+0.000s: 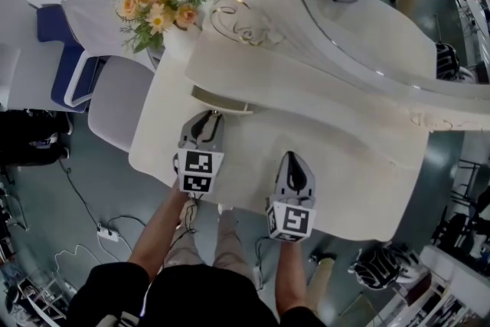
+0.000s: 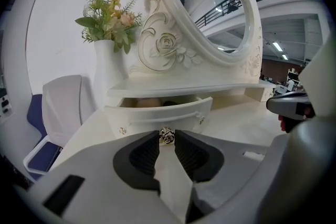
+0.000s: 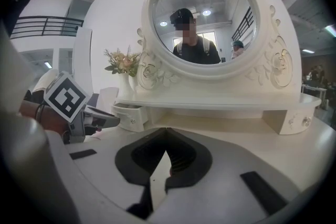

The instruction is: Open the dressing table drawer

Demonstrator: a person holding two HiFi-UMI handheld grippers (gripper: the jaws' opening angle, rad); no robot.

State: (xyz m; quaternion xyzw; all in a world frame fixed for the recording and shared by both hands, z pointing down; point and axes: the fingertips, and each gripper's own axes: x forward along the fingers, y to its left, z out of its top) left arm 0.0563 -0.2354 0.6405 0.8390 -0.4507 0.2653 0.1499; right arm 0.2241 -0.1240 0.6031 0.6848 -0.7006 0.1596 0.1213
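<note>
The drawer point(image 2: 157, 112), under the shelf left of the mirror, sits partly out. The left gripper point(image 2: 167, 139) pinches its knob point(image 2: 166, 134). Best pull straight back, level. The right gripper point(image 3: 165, 131) hangs over the tabletop, jaws together, empty.

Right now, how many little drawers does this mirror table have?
2. One drawer is at the left under the shelf, partly open, its knob in the left gripper. The other drawer is at the right end, shut. More may be hidden lower down.
</note>
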